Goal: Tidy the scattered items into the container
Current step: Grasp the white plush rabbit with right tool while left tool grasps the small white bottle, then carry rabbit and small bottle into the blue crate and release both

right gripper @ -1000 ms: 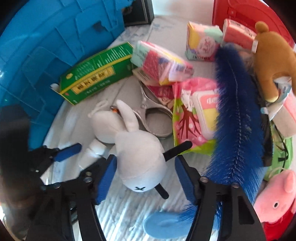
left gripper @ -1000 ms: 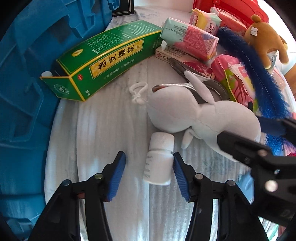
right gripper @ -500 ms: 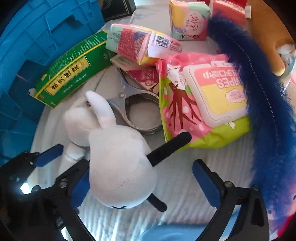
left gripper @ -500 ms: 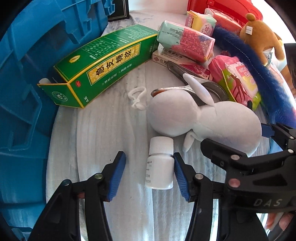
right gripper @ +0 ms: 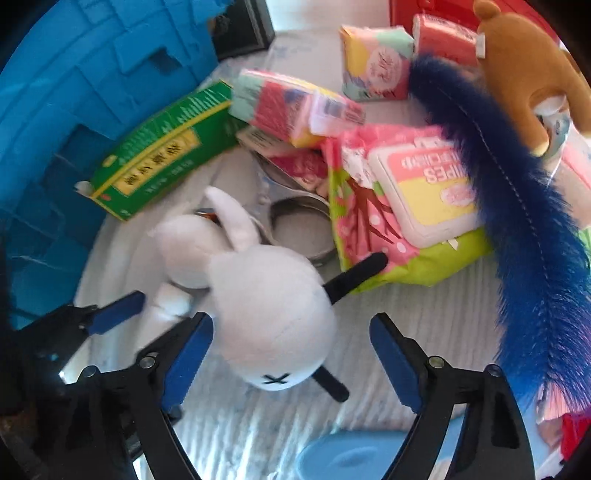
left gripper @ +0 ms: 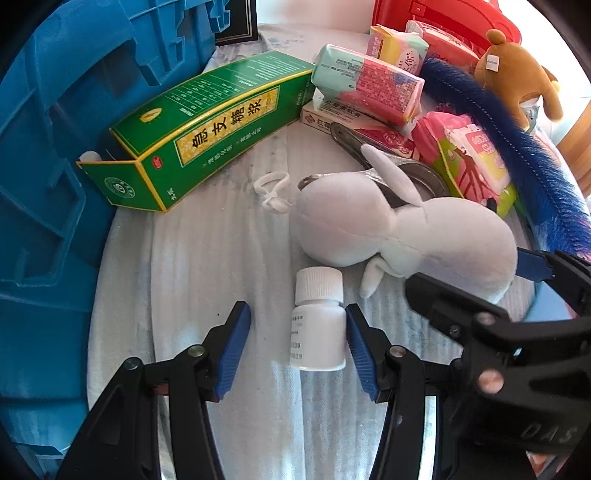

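Note:
A small white pill bottle [left gripper: 319,325] lies on the pale cloth between the fingers of my left gripper [left gripper: 295,347]. The right pad touches it and a gap stays on the left, so this gripper is open. A white rabbit plush [left gripper: 399,236] lies beside the bottle. Its head [right gripper: 269,325] sits between the pads of my right gripper [right gripper: 291,360], whose jaws are closing; the right pad is still clear of the plush. The blue crate [left gripper: 44,184] stands along the left.
A green medicine box [left gripper: 207,125] leans on the crate. Behind the rabbit lie metal tongs [right gripper: 295,221], tissue packs [left gripper: 365,88], a wipes pack [right gripper: 417,206], a blue furry duster [right gripper: 517,206] and a brown bear plush [left gripper: 517,70]. A red box [left gripper: 443,18] is at the back.
My right gripper came in lower over the rabbit's head; its jaws spread wide, then narrowed again. The bottle now lies straighter between my left fingers, which kept their gap.

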### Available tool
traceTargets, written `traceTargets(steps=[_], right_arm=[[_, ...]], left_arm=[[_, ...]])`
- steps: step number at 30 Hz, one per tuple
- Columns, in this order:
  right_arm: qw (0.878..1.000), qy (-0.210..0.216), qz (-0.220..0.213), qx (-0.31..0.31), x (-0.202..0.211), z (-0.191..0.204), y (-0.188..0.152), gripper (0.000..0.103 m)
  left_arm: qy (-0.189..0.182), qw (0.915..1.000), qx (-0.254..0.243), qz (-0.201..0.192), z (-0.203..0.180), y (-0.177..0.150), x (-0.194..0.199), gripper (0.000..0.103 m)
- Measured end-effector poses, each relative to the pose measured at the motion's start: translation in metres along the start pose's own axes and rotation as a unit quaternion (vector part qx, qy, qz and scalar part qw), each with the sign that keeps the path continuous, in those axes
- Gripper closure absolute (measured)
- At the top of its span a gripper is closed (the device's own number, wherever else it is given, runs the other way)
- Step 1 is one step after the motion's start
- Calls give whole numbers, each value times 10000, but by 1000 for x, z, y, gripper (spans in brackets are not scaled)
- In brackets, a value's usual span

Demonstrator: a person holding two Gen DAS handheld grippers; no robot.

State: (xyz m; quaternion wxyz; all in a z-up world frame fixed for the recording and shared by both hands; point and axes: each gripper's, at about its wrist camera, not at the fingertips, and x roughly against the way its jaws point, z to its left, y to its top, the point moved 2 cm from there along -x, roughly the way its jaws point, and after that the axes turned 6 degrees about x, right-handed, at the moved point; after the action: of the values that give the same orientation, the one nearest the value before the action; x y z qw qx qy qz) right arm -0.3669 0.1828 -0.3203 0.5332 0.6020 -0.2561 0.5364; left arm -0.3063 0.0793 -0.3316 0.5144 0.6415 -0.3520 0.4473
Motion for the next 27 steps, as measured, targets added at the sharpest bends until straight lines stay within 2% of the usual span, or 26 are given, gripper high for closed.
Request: traceTargets(steps=[1, 2, 3, 4, 5, 6, 10, 14, 17, 19, 27], right_arm=[[10000, -33, -17, 50, 0, 2, 1, 22], [9999, -106, 9, 116, -2, 4, 2, 36], [9999, -65, 61, 146, -4, 7, 2, 49], [9998, -67, 104, 151, -5, 9, 3, 49], [9997, -110, 122, 179, -4, 11, 3, 50], [9996, -153, 125, 215, -2, 14, 3, 51], [9994, -240, -9, 257, 12, 20, 0, 53], [9985, -305, -335, 295, 44, 22, -3, 53], [9974, -307, -610, 230, 73, 3, -2, 53], [9963, -319, -781, 174, 86, -14, -6, 53], [9913, -413, -1248, -35, 145, -25, -19, 53]], left_arm=[[18, 10000, -14, -3, -1, 0, 0, 51], [36, 10000, -29, -8, -2, 0, 0, 52], [65, 10000, -40, -19, -2, -1, 1, 56], [69, 10000, -42, -28, -2, -1, 2, 61], [55, 10000, -33, -25, -2, -1, 3, 71], [57, 10000, -27, -19, -2, -1, 4, 74], [102, 9999, -23, -136, -2, 0, 14, 75], [119, 9993, -49, -357, -7, 3, 35, 75], [37, 9987, -42, -497, -9, 7, 53, 75], [-18, 9979, -75, -640, -2, 22, 58, 76], [-403, 9906, -247, -1287, -11, 10, 139, 76]])
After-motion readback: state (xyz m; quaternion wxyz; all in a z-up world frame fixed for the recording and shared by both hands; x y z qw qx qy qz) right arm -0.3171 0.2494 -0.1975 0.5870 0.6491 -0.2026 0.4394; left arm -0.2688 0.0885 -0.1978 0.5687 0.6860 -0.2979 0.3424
